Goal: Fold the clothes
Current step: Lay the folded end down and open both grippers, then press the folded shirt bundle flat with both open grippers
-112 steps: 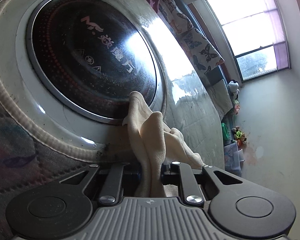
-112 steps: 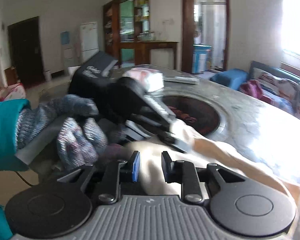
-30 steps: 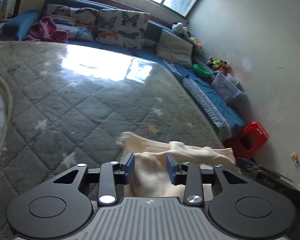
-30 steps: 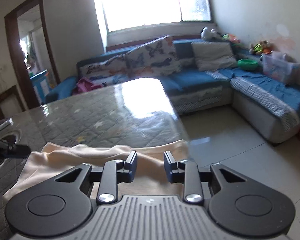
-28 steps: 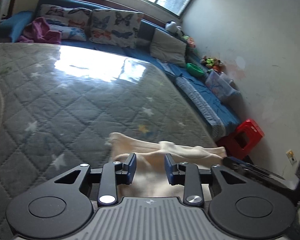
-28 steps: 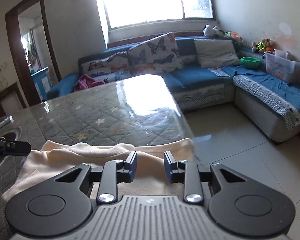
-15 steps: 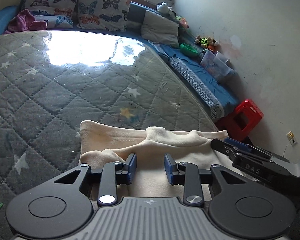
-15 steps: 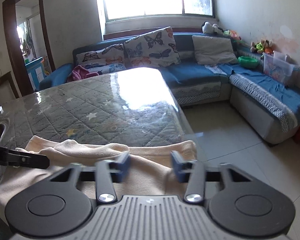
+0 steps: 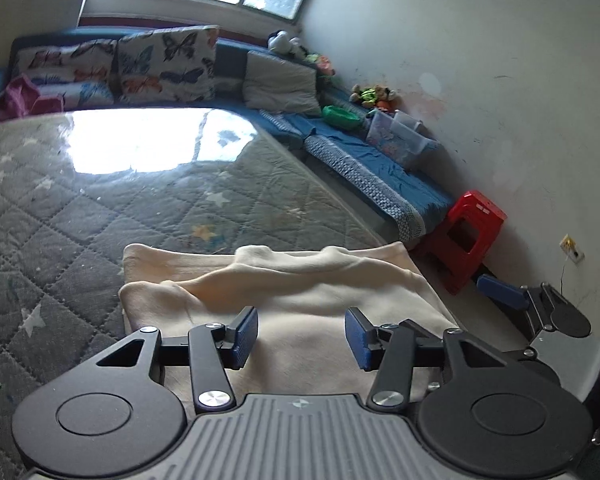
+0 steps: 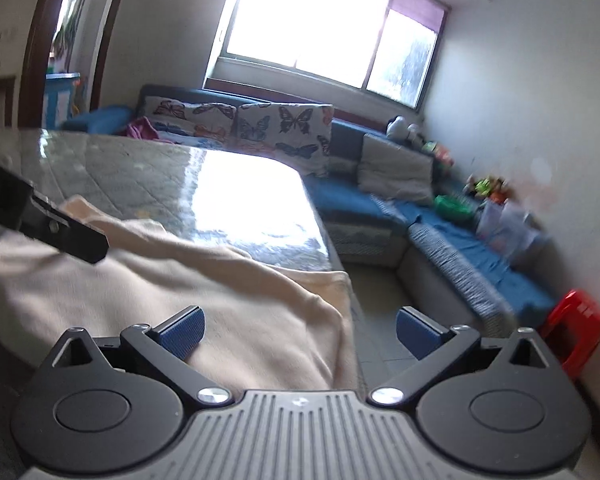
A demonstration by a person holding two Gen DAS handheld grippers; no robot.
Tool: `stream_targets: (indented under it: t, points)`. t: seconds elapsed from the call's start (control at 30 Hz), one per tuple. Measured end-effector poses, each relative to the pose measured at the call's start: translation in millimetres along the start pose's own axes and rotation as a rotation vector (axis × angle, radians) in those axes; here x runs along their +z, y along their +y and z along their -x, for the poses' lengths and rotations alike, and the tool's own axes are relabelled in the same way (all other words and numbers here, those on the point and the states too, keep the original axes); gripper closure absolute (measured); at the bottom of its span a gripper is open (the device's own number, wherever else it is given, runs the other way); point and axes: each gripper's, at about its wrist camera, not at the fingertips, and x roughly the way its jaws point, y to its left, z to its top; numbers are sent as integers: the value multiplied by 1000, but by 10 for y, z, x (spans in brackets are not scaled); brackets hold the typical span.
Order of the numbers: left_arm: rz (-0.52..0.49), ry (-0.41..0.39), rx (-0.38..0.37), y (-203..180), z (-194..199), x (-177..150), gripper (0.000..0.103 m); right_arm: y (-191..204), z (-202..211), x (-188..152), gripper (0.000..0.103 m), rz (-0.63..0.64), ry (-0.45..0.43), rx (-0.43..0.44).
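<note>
- Right now the cream, fleecy soft garment (image 9: pixel 308 280) lies spread near the corner of the grey quilted, star-printed worktop (image 9: pixel 100 200), its right edge close to the worktop's drop toward the floor.
- My left claw (image 9: pixel 300 334) hovers over the near part of the cloth with its blue pads parted to a moderate gap — nothing between them.
- My right claw (image 10: pixel 298 332) stands wide, holding nothing; its left pad is over the cloth, its right pad over the tiled floor beyond the edge.
- The cloth shows a doubled layer: an upper fold with a rounded ridge (image 9: pixel 292 264) running across, and a lower layer peeking out at the far left.
- By my reckoning it will handle light and limp, thick enough to bunch, not slippery; it will sag from any single pinch and drag on the quilting.
- I would take it at a corner or along a hem, one claw at each end — pinching both layers together so the fold does not slide apart.
- Whether more folds are wanted or the piece lies finished, I cannot tell.
- The edge hanging near the drop could slip off.
</note>
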Motion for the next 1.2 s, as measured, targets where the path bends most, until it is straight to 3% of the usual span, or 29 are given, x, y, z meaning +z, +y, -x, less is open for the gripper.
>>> stream_targets:
  t: [0.13,0.5,0.73,0.9,1.0,1.2]
  points:
    - [-53,-19,9,-107,63,-141,37,55,113,-94,0,31,-22,-55]
    - [-165,-42,73,-184,127,-438,31,125,375,-354,0,109,-48,-192]
    - [-146,-56,82,-125,236,-507,28,-9,477,-424,0,92,-32,-253]
    - [-118,-66,74,-115,308,-493,27,-32,413,-328,0,81,-53,-265]
    - [-108,-57,80,-76,307,-491,27,-30,294,-341,0,81,-9,-260]
    - [-95,-58,68,-54,341,-475,27,-165,362,-389,0,32,-3,-267]
